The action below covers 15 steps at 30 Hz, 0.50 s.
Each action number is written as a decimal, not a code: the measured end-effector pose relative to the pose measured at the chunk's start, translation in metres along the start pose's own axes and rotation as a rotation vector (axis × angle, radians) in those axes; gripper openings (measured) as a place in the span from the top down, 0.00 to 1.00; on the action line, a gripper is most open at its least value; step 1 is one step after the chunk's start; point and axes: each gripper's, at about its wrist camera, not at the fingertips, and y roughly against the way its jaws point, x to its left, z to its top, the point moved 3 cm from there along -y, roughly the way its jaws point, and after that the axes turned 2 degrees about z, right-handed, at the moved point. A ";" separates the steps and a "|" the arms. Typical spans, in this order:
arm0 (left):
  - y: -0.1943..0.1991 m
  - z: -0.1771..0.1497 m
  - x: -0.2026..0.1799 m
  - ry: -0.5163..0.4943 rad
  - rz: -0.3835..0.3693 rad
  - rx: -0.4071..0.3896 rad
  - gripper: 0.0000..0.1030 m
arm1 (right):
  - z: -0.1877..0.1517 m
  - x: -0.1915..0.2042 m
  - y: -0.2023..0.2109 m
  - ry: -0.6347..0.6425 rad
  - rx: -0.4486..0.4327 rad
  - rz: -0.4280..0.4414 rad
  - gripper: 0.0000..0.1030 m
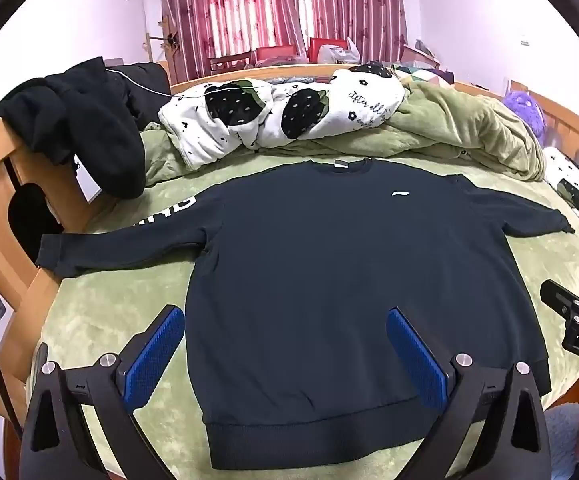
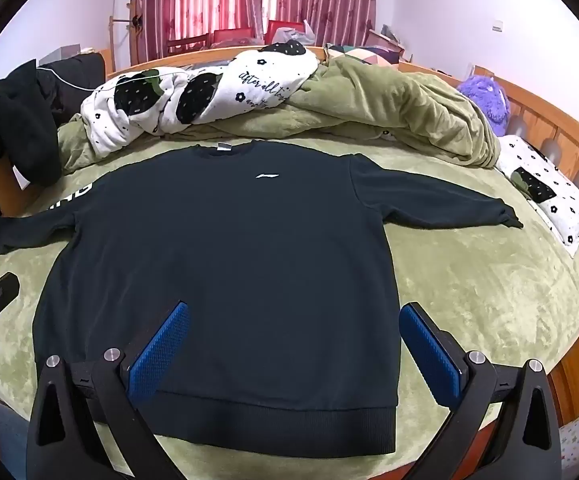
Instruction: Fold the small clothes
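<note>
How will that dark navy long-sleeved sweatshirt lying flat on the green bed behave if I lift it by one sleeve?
The dark navy long-sleeved sweatshirt is soft fabric lying flat, so it will probably droop and bunch. Its thick ribbed hem suggests some weight, likely dragging. The plush green bed cover may grip it slightly.

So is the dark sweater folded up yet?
No, spread out flat. The sweater lies front-up on the green bed cover, both sleeves stretched out sideways, hem straight, with no fold showing.

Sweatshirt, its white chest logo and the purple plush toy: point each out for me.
sweatshirt (image 2: 229, 272): right wrist view, middle of the dark front panel.
white chest logo (image 2: 267, 176): right wrist view, centre of the mark.
purple plush toy (image 2: 485, 98): right wrist view, its fuzzy body.
</note>
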 end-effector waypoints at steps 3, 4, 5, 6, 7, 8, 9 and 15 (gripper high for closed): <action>0.006 -0.002 0.005 0.039 -0.030 -0.037 0.01 | -0.001 0.000 -0.001 -0.013 0.003 0.013 0.00; 0.007 -0.003 0.007 0.044 -0.031 -0.038 0.01 | -0.001 0.001 -0.001 -0.012 0.003 0.012 0.00; 0.008 -0.004 0.009 0.048 -0.032 -0.038 0.01 | -0.001 0.001 -0.001 -0.011 0.002 0.012 0.00; 0.009 -0.004 0.011 0.052 -0.031 -0.038 0.01 | -0.001 0.001 -0.001 -0.010 0.001 0.012 0.00; 0.010 -0.005 0.012 0.055 -0.029 -0.037 0.01 | -0.001 0.001 -0.002 -0.009 0.001 0.014 0.00; 0.008 -0.004 0.020 0.066 -0.036 -0.032 0.01 | -0.001 0.002 0.002 -0.014 -0.001 0.012 0.00; 0.005 -0.003 0.020 0.064 -0.036 -0.025 0.01 | 0.000 0.002 0.003 -0.014 0.000 0.011 0.00; 0.008 -0.005 0.026 0.073 -0.043 -0.048 0.01 | 0.001 0.004 0.005 -0.002 -0.009 0.008 0.00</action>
